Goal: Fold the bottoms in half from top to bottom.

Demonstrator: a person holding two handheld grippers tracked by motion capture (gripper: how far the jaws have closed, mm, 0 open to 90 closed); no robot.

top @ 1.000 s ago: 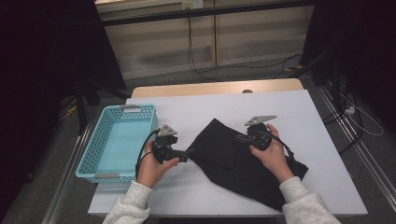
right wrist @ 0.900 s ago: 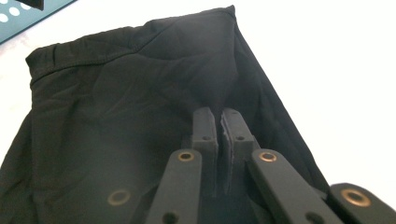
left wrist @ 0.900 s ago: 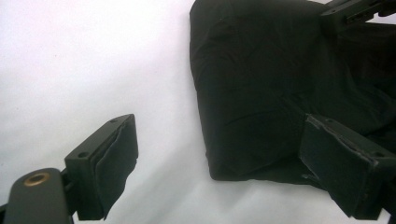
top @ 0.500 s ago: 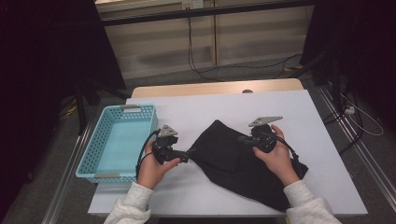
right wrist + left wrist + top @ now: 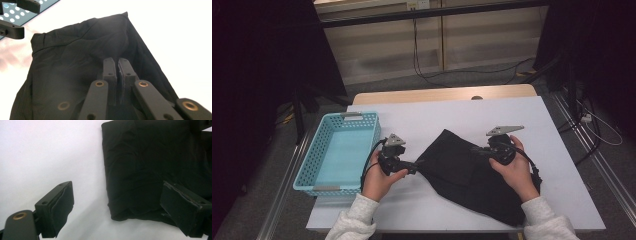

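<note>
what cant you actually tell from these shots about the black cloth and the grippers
- Right gripper: fingers shut over the black cloth; whether fabric is pinched is hidden by the fingers, right gripper view.
- Cloth's near corner: covered by the sleeve, high view.
- Garment type: folds too dark.

Open tongs (image 5: 117, 205) astride black cloth (image 5: 155, 165) corner.

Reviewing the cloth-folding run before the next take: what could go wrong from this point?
1. The right gripper is shut on a thin pinch of the black cloth; a further lift may pull it free or take only one layer.
2. The left gripper stands open at the cloth's folded corner; closing now could miss the edge or bunch it.
3. The blue basket sits close beside the left hand and could be knocked.
</note>
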